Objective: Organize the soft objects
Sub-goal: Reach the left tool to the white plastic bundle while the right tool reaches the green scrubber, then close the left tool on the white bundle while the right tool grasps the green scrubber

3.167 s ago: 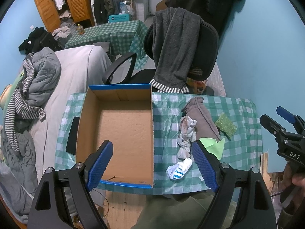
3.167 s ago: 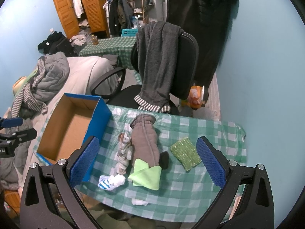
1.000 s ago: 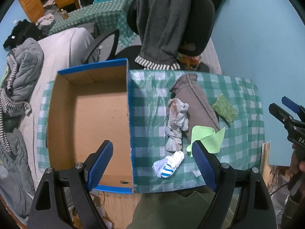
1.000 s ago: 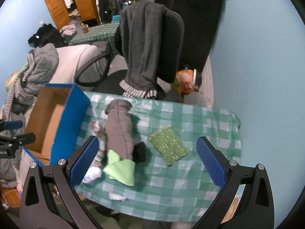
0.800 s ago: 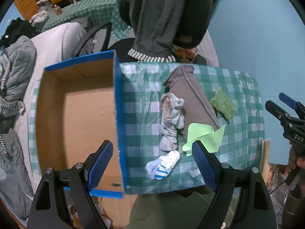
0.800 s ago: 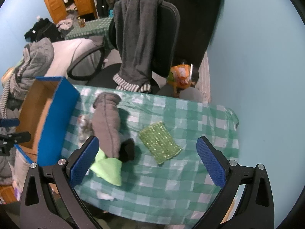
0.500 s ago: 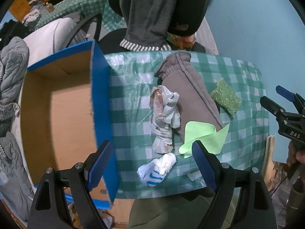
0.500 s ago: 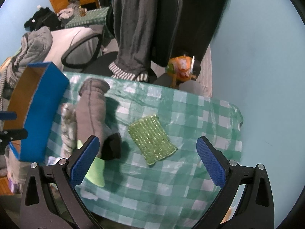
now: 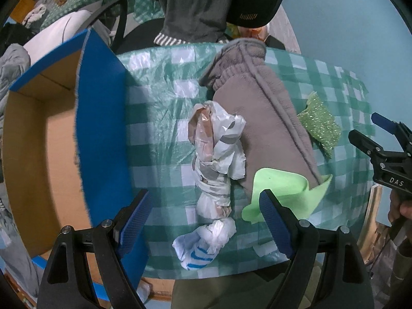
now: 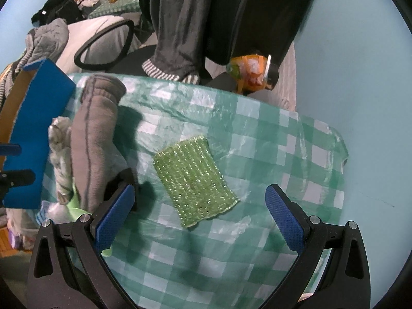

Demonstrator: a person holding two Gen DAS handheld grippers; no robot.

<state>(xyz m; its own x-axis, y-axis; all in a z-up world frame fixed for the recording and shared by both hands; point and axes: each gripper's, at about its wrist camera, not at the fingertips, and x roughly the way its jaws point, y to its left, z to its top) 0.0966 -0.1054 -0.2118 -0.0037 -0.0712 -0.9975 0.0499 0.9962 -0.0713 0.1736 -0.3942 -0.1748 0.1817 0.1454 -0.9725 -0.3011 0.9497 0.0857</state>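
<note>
Fingers [image 9: 136, 213] of left gripper [image 9: 206, 219] spread wide, now lower over white bag bundle [image 9: 216, 159]. Right gripper [image 10: 199, 209] wide too, now nearer green sponge [image 10: 193, 177]. Box [image 9: 51, 139] now further left.

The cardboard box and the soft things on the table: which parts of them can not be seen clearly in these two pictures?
- Cardboard box: in the left wrist view its blue wall and the picture edge hide much of the floor.
- Sparkly green pad: in that view the grey garment covers its left part.
- Light green sheet: in the right wrist view only a sliver shows behind the garment and the right gripper.
- Striped white bundle: what it is cannot be told.
</note>
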